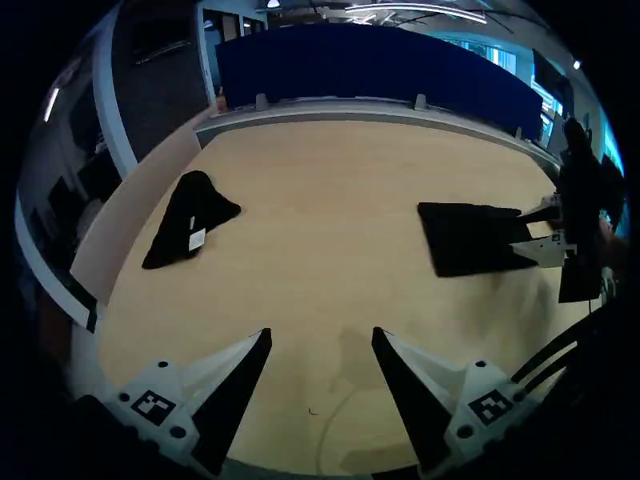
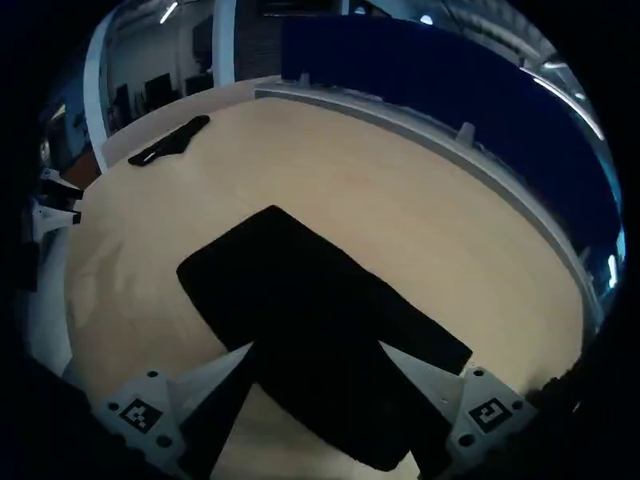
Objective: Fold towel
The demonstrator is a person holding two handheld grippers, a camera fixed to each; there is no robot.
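Though the flat black cloth towel (image 2: pixel 320 320) already lies as a neat rectangle toward the right edge of the pale wooden table (image 1: pixel 336 176), perhaps folded once, further folds may remain. The right gripper (image 2: pixel 316 348) hovers over its near end, claw wide and gripping nothing. The left gripper (image 1: pixel 320 352), equally wide, is empty. A crumpled black cloth (image 1: pixel 190 218) lies unfolded by the left edge.
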